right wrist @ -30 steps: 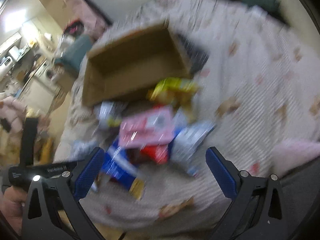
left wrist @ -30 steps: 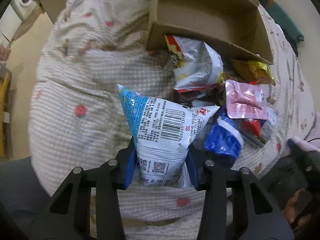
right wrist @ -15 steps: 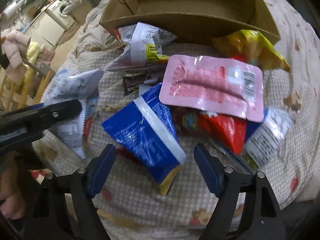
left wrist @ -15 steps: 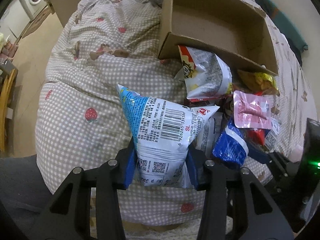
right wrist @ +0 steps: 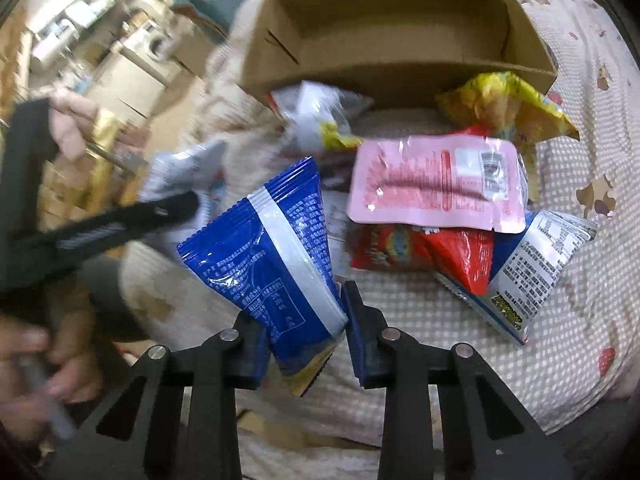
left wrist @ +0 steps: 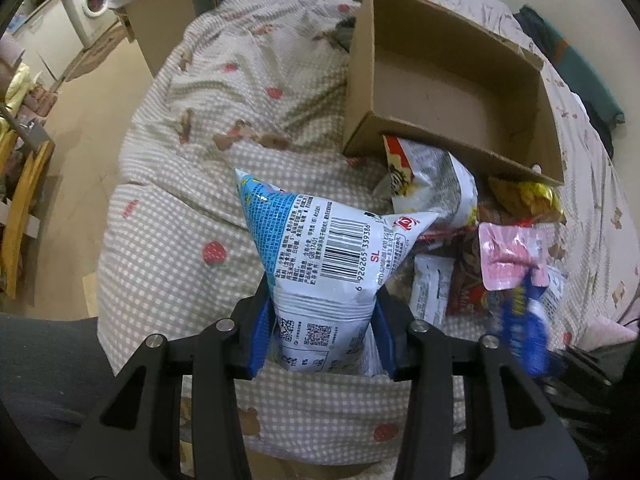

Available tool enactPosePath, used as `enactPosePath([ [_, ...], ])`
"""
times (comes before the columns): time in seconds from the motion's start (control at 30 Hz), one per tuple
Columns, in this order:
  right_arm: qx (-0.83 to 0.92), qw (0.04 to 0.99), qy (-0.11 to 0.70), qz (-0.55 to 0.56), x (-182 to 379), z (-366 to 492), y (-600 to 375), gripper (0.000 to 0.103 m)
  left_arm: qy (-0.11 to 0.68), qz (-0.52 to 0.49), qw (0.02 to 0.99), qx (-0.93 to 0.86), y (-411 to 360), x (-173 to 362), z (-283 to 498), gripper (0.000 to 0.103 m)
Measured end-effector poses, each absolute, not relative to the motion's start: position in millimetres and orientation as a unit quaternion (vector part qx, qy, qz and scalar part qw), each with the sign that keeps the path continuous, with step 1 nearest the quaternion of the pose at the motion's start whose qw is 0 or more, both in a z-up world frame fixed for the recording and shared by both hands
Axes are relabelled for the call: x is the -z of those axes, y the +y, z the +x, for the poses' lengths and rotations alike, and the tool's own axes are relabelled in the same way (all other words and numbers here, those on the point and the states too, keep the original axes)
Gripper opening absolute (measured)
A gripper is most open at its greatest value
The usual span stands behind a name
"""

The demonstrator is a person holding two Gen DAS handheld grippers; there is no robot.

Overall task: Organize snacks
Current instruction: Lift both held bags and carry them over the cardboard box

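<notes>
My left gripper (left wrist: 322,332) is shut on a white and light-blue snack bag (left wrist: 324,256) with a barcode, held above the checked bedspread. My right gripper (right wrist: 304,336) is shut on a dark blue snack packet (right wrist: 272,252) and holds it up off the pile; the packet shows blurred in the left wrist view (left wrist: 520,328). An open, empty cardboard box (left wrist: 452,92) lies beyond the pile (right wrist: 392,36). In the pile lie a pink flat pack (right wrist: 436,184), a red bag (right wrist: 424,252), a yellow bag (right wrist: 504,108) and a white bag (left wrist: 432,176).
The snacks lie on a bed with a checked, strawberry-print cover (left wrist: 180,240). The bed's edge drops to the floor (left wrist: 84,128) on the left, with a washing machine (left wrist: 90,0) beyond. Dark clothing (left wrist: 572,72) lies at the far right.
My right gripper closed on the dark blue packet and lifted it from the pile. My left gripper kept its bag and drew back slightly, so the box shows further off.
</notes>
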State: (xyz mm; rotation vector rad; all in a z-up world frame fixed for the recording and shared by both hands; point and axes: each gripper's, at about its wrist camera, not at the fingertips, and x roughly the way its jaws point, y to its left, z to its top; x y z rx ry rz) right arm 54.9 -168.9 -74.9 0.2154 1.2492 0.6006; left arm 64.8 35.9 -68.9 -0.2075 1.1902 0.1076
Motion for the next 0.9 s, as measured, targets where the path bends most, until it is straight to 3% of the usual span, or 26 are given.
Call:
enactPosePath([
  [0.3,-0.315,0.788,0.497,0.180,19,50,-225,0.033,0.533,-0.083,0.840,-0.050,31,48,66,0.039],
  [0.53,-0.281,0.824,0.447,0.207,-15,98,-249,0.033,0.508,-0.074,0.858,-0.027,19,13,87,0.039],
  [0.9,-0.226,0.848,0.421,0.232,-18,167,-278,0.033,0.481,-0.060,0.874,-0.012,0,-17,154,0.040],
])
